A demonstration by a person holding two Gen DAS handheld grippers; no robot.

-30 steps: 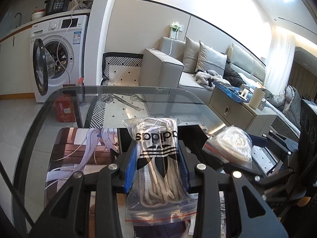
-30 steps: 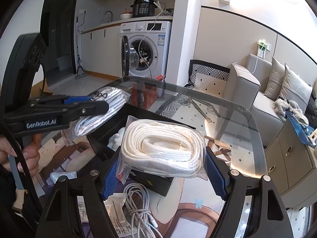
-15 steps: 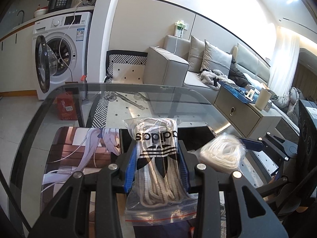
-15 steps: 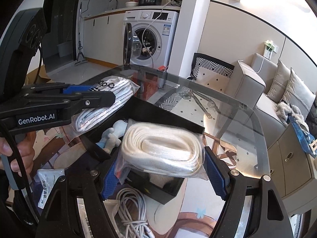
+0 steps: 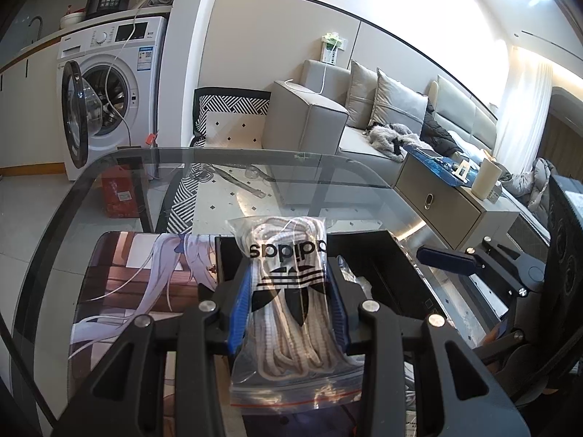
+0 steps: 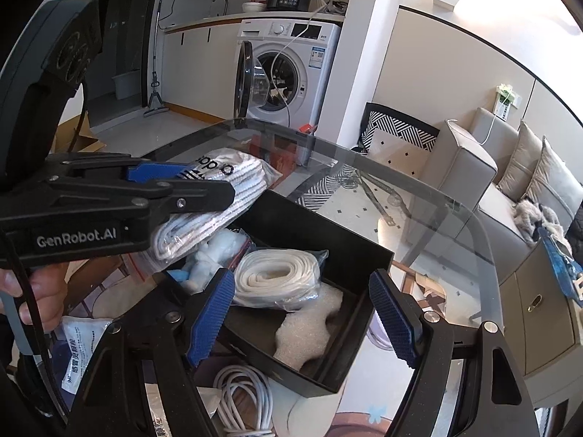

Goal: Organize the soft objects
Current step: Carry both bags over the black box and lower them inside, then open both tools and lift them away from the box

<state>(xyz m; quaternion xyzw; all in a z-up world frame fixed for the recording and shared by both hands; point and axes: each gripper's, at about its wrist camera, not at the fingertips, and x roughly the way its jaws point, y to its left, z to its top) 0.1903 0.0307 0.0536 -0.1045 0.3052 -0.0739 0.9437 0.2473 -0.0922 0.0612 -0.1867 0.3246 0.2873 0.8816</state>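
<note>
Released since half a second ago: flat white lace bag (image 6: pixel 278 278) now lies in black box (image 6: pixel 379 255), right gripper (image 6: pixel 302 317) spread apart above it. Left gripper (image 5: pixel 289 302) clamped on adidas rope-lace bag (image 5: pixel 291 291), held over box's left edge above glass table (image 5: pixel 364 178).

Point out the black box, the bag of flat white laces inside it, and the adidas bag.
Black box (image 6: pixel 379 251), right wrist view, far corner of its rim.
Bag of flat white laces (image 6: pixel 277 276), right wrist view, middle of the coiled laces.
Adidas bag (image 5: pixel 288 276), left wrist view, on the printed logo.
</note>
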